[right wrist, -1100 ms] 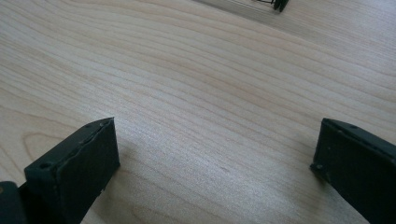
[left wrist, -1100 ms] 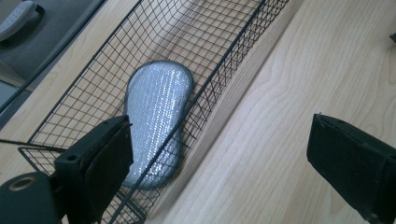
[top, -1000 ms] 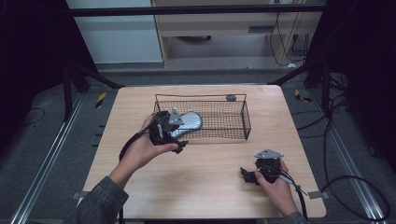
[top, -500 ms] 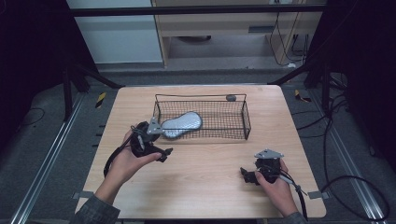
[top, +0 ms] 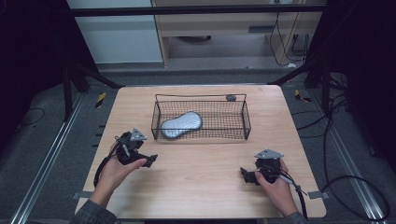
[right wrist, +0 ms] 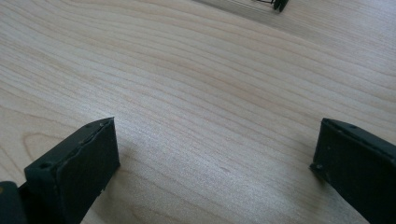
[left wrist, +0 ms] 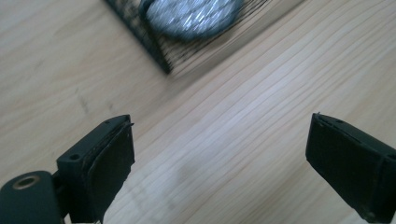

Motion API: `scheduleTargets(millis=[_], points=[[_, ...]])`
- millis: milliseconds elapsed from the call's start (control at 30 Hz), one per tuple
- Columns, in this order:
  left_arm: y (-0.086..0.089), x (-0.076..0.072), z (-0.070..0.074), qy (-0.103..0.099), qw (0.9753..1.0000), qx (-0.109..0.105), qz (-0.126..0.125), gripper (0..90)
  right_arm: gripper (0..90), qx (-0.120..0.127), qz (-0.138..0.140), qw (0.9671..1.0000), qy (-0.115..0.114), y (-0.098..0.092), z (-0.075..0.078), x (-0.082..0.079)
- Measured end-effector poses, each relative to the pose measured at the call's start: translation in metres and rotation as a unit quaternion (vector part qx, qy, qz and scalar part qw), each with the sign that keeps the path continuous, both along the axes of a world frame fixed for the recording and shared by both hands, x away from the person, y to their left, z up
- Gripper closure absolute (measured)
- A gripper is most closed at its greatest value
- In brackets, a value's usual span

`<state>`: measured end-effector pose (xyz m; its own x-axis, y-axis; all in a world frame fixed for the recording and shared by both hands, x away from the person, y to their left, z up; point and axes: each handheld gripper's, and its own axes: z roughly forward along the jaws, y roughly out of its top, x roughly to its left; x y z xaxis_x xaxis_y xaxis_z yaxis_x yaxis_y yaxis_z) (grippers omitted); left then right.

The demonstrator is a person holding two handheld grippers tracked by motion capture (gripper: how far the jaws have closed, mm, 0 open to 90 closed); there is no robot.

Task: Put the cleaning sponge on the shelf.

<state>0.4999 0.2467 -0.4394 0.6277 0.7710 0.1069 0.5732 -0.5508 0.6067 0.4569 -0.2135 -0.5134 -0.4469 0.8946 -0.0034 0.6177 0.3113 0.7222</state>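
Simply an unlabelled grey pouch point(top: 181, 124) in basket point(top: 245, 122)

Left gripper view: wire basket point(left wrist: 154, 44) at top centre is motion-blurred and cut off by the top edge, so only one corner is readable; the mesh smears into streaks. Grey oval thing point(left wrist: 191, 16) inside it is also blurred and cropped at the top, so can't ID it.

Right gripper view: a dark bit of the basket point(right wrist: 275, 3) sits at the top edge, rest cut off.

High view: small dark object point(top: 230, 97) at the basket's far rim, upper centre, is too small to tell what it is. Both forearms are cut by the bottom edge. The jaws of the right gripper point(top: 247, 175) are too small and dark there to judge the gap.
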Motion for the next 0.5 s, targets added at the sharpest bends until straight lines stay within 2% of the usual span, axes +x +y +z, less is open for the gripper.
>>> scheduleTargets(millis=[100, 267, 400, 500], points=[[0.014, 0.002, -0.013, 0.008, 0.9997, 0.006, 0.022, 7.4, 0.4, 0.0, 0.0, 1.0, 0.0, 0.0, 0.0, 0.0], [0.038, 0.007, -0.03, 0.01, 0.998, -0.003, 0.062, 7.1, 0.4, 0.0, 0.0, 1.0, 0.0, 0.0, 0.0, 0.0], [0.053, 0.01, -0.038, 0.004, 0.9956, -0.025, 0.091, 6.1, 0.4, -0.001, 0.001, 1.0, 0.0, 0.0, 0.0, 0.0], [0.058, 0.012, -0.045, 0.001, 0.9939, -0.031, 0.106, 5.1, 0.4, -0.001, 0.001, 1.0, 0.0, 0.0, 0.0, 0.0]])
